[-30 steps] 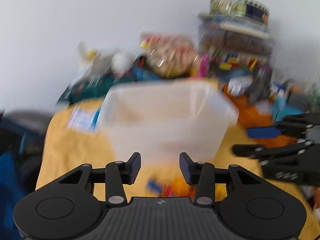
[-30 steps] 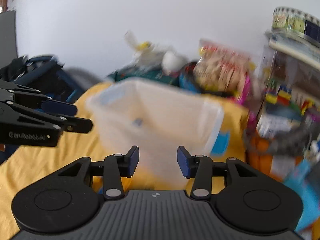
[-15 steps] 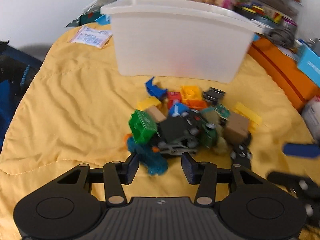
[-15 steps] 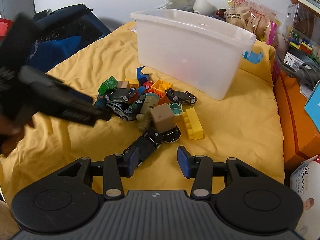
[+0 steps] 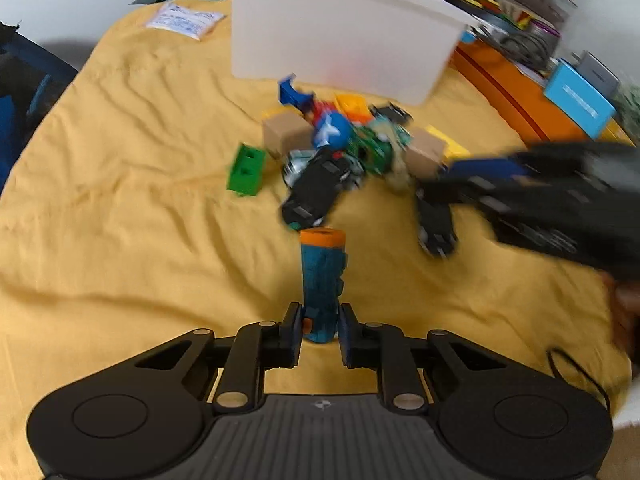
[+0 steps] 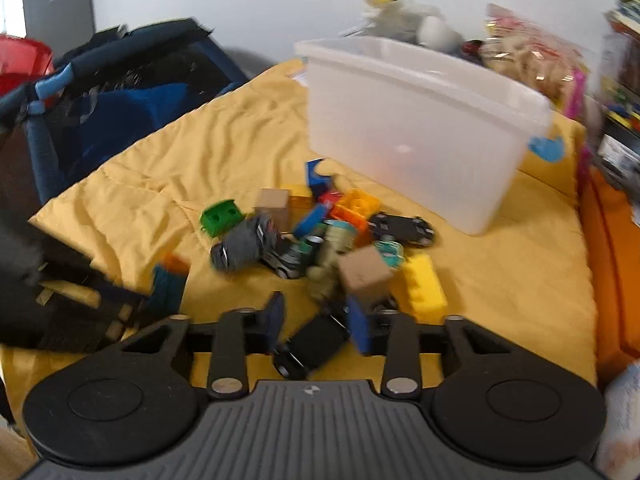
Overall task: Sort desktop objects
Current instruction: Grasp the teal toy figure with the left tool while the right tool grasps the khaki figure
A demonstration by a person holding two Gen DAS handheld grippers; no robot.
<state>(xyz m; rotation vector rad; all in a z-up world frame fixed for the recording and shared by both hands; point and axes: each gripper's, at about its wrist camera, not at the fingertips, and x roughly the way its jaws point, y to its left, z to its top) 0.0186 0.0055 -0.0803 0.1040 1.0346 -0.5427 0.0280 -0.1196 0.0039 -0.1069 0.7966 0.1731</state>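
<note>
**Both claws down at the toy pile**

Left claw [image 5: 319, 326] is closing w/ a teal toy [image 5: 323, 280] (orange cap) pinched between its pads, toy sticking up off the yellow blanket [image 5: 120, 208]. Right claw [image 6: 318, 322] is closing too, a black toy car [image 6: 310, 346] sits between its fingers, but can't tell if the pads press it yet. Rest of the pile, incl. a green block [image 5: 245, 170] & yellow brick [image 6: 424, 288], lies just in front of the white bin [image 6: 420, 128].

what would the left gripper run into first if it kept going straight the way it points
Probably the black toy car, just past the teal toy that the left gripper is closing its jaws on; depth is unclear.
</note>
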